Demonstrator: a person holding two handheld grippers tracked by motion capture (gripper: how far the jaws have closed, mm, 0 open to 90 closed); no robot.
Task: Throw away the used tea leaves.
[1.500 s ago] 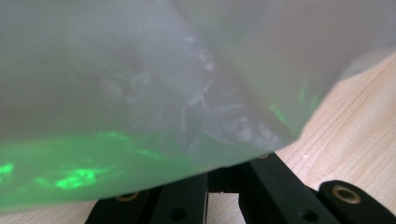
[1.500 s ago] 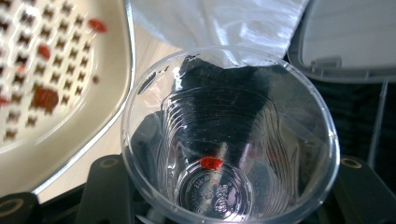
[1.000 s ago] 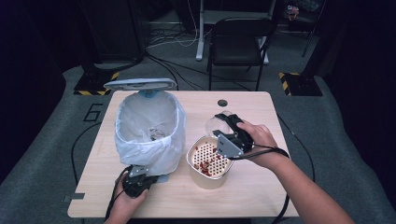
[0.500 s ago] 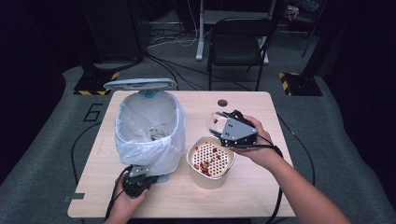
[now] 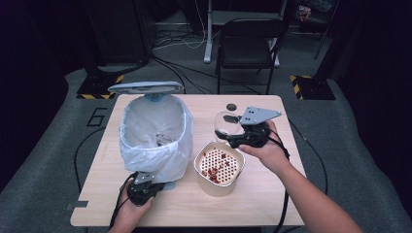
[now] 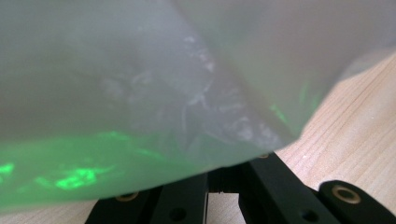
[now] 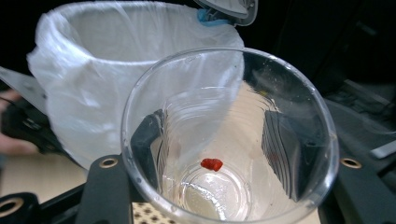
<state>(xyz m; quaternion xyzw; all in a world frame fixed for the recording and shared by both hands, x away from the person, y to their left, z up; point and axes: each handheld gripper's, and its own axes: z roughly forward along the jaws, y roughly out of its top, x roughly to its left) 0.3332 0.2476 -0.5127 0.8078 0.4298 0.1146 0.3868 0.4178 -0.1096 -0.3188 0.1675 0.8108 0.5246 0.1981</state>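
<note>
1. Since the earlier frame, the right gripper [image 5: 232, 133] has lifted the cup [image 5: 227, 125] off the strainer [image 5: 217, 166] and swung it toward 12 o'clock, its mouth now facing the bin [image 5: 154, 133].
2. Nearest, at 7 o'clock on the table [image 5: 272, 194], the left gripper [image 5: 144, 180] sits with jaws clenched on the bag [image 6: 140, 93] at the bin's base.
3. At centre, the strainer holds red bits [image 5: 214, 169].
4. At 1 o'clock, the right gripper's jaws grasp the clear cup [image 7: 229, 135], held on its side above the table, one red bit [image 7: 211, 164] clinging inside.
5. Farthest, at 12 o'clock, the bin's lid [image 5: 145, 87] stands open.
</note>
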